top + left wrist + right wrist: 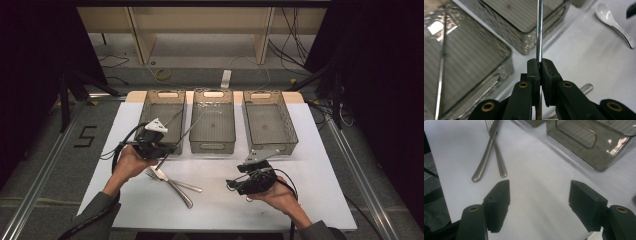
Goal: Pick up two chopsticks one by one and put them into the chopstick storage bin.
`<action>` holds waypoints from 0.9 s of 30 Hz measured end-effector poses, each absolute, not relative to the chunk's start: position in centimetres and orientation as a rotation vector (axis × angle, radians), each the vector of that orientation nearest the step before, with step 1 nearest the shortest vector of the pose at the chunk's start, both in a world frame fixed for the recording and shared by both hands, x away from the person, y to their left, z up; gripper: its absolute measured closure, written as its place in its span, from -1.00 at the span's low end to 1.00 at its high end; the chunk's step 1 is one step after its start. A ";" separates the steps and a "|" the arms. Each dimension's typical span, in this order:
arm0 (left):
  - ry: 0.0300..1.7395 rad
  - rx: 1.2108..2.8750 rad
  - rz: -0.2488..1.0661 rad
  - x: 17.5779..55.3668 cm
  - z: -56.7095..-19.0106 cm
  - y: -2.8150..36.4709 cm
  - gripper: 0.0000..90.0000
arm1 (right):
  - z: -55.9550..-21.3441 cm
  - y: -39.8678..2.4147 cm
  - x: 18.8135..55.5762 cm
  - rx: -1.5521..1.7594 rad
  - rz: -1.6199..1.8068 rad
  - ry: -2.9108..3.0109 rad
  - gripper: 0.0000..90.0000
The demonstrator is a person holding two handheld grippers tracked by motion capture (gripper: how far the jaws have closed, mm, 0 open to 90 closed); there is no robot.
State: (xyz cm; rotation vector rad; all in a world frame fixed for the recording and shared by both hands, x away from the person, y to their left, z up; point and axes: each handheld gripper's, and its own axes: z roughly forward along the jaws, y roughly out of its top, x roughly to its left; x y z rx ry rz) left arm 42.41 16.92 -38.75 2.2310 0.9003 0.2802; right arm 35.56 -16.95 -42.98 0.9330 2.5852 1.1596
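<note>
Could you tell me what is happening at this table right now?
A person is sorting cutlery with two hand-held grippers. The left gripper is shut on a thin metal rod, holding it near the three bins. The right gripper hangs open over bare table. Two pieces of cutlery lie crossed on the table, and a white spoon lies farther off.

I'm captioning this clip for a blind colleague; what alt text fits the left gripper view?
The left gripper is shut on a thin metal rod that runs straight up the frame. Behind lie clear plastic bins on a white table, and a white spoon.
</note>
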 end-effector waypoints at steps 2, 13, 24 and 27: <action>0.920 2.215 0.292 43.0 -38.4 17.3 0.89 | -43.2 -16.9 35.4 0.942 1.162 2.584 -0.25; 1.061 2.160 0.335 46.7 -37.6 19.4 0.89 | -43.8 -17.3 34.9 0.964 1.146 2.582 -0.31; 1.182 2.123 0.359 50.6 -37.2 19.9 0.89 | -44.0 -17.4 34.6 0.968 1.157 2.584 -0.34; 1.217 2.106 0.358 51.4 -37.5 19.9 0.89 | -44.0 -17.5 34.5 0.961 1.156 2.588 -0.34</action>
